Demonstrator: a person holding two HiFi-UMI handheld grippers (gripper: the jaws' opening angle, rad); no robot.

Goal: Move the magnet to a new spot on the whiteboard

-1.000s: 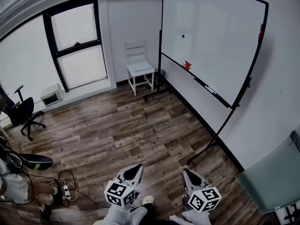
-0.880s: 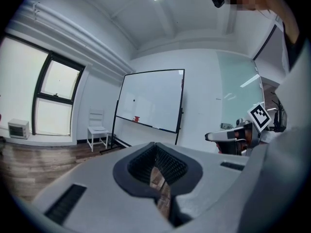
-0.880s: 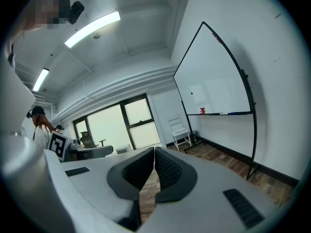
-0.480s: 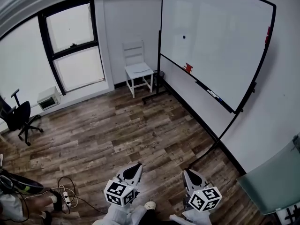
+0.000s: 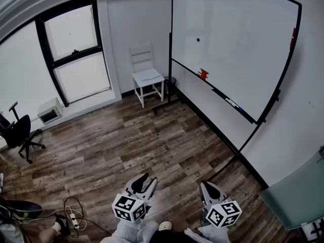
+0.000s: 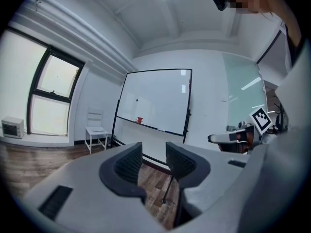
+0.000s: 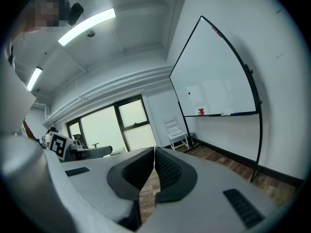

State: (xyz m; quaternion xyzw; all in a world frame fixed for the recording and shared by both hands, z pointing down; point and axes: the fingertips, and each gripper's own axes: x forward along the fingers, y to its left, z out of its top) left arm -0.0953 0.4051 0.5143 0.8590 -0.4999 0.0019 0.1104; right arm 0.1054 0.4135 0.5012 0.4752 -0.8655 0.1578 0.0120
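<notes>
Left gripper (image 5: 148, 180): jaws just opened, now apart, empty.
Right gripper (image 5: 205, 186): jaws pressed together, empty.
Magnet (image 5: 198, 39): on whiteboard (image 5: 238, 44), far from both grippers.
Head view only: power strip (image 5: 72, 205) on floor.

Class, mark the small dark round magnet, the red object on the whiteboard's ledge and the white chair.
Small dark round magnet (image 5: 198, 39): head view, its centre.
Red object on the ledge (image 5: 203, 74): head view, its middle.
White chair (image 5: 148, 75): head view, its seat.

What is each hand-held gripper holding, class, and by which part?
Nothing. The left hand-held gripper has just been opening its jaws, with nothing between them; the right hand-held gripper is shut on nothing.
</notes>
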